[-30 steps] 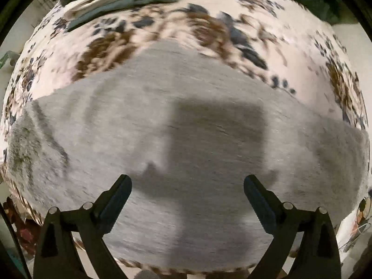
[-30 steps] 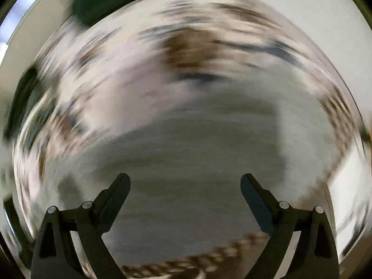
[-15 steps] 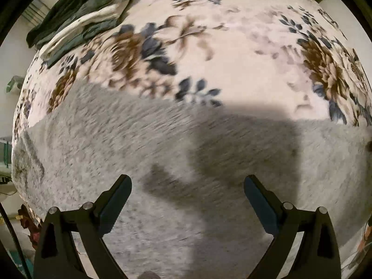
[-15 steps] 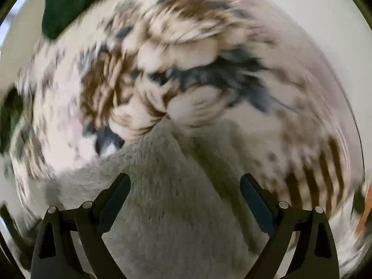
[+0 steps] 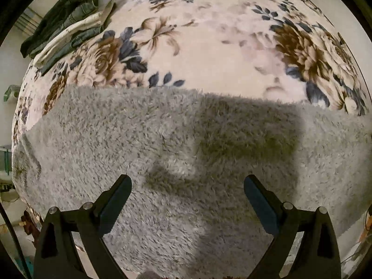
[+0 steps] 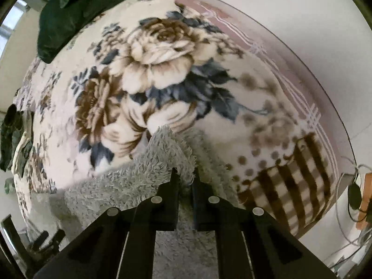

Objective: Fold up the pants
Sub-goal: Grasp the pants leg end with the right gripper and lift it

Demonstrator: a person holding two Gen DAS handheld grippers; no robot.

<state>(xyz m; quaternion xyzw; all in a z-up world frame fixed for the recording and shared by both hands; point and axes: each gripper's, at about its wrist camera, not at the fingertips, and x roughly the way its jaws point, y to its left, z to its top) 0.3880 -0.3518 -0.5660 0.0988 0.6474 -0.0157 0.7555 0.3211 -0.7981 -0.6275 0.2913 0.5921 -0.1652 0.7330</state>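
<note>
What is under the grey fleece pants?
The floral blanket lies under the pants, showing beyond their far edge. Whatever sits beneath their middle is covered.

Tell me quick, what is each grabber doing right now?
Left gripper: open, holding nothing, above the fuzzy grey pants.
Right gripper: shut on a corner of the fuzzy grey pants.

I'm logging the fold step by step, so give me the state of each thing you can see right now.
Grey fleece pants: spread flat on the floral blanket, one corner lifted.
Right hand-held gripper: shut on that corner.
Left hand-held gripper: open, empty.
Pile of clothes: folded, stacked.
</note>
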